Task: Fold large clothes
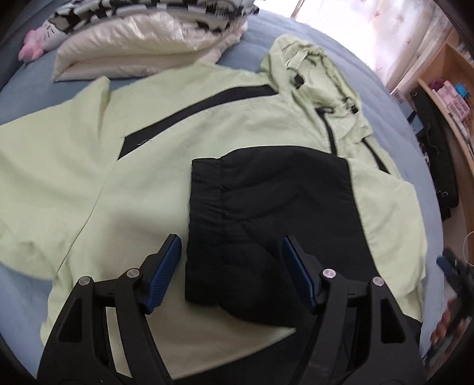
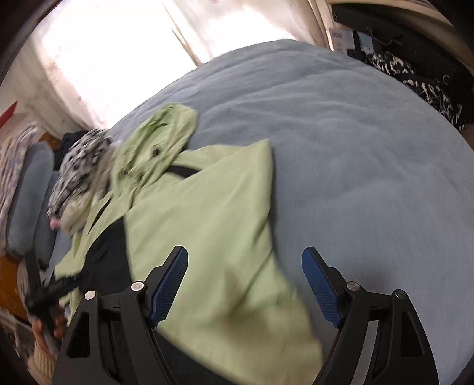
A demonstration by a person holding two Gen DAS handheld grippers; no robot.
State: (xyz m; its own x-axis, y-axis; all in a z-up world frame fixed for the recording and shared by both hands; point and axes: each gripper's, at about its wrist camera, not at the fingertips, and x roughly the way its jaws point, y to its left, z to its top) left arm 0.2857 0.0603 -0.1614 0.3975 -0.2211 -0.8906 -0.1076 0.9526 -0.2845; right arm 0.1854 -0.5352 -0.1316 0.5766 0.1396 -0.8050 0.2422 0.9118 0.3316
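A light green hooded jacket [image 1: 166, 154] with black stripes lies spread flat on the blue bed [image 1: 251, 32]. Its black sleeve end [image 1: 266, 207] is folded in across the body. My left gripper [image 1: 231, 237] hovers open over the near end of that black sleeve, and its blue pads [image 1: 166, 266] stand clear of the cloth. In the right wrist view the jacket [image 2: 207, 213] shows its right side folded inward, hood [image 2: 160, 139] at the far end. My right gripper [image 2: 245, 249] is open above the jacket's near edge, holding nothing.
A folded white quilt [image 1: 142, 44], a black-and-white patterned cloth [image 1: 166, 9] and a pink plush toy [image 1: 29, 50] sit beyond the jacket. Wooden shelves [image 1: 453, 83] and a dark bag [image 1: 435, 142] stand past the bed's right side. Bare blue bedding [image 2: 355, 148] stretches right of the jacket.
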